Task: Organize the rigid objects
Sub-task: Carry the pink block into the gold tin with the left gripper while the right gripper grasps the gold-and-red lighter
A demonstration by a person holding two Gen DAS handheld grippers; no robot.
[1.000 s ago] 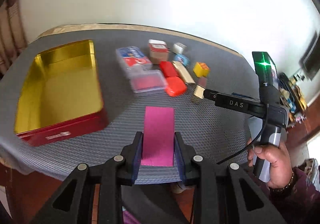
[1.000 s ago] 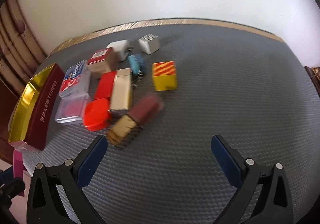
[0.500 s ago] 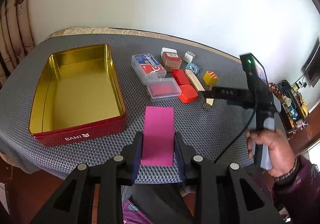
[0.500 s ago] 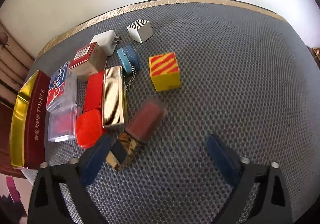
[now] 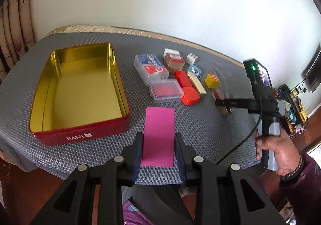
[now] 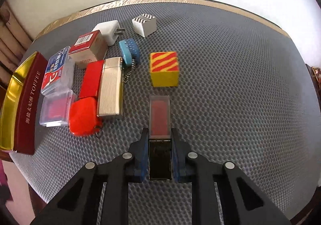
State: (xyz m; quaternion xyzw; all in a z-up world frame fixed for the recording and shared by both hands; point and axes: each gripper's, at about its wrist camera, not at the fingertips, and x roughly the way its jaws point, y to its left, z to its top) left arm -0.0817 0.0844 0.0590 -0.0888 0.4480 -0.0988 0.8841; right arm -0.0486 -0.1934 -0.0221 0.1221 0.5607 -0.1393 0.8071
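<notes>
My left gripper (image 5: 159, 150) is shut on a flat magenta card (image 5: 159, 134) and holds it over the table's front edge, right of the open gold-lined red tin (image 5: 80, 92). My right gripper (image 6: 159, 150) is shut on a lipstick (image 6: 159, 122) with a clear cap over a red stick and a dark base; it points away toward the yellow striped cube (image 6: 164, 68). In the left wrist view the right gripper (image 5: 223, 104) is at the right end of the object cluster, on the lipstick (image 5: 218, 94).
Left of the lipstick lie a gold ribbed lighter (image 6: 111, 88), red boxes (image 6: 91, 78), an orange-red case (image 6: 83, 116), two clear plastic boxes (image 6: 57, 70), a carton (image 6: 88, 49), a white charger (image 6: 107, 31), a blue keychain (image 6: 129, 53) and a zigzag cube (image 6: 144, 24). The tin's side (image 6: 28, 104) is far left.
My right gripper has moved down onto the lipstick and shut on it; the lipstick is now straight between the fingers. My left gripper still holds the card and has drawn back.
</notes>
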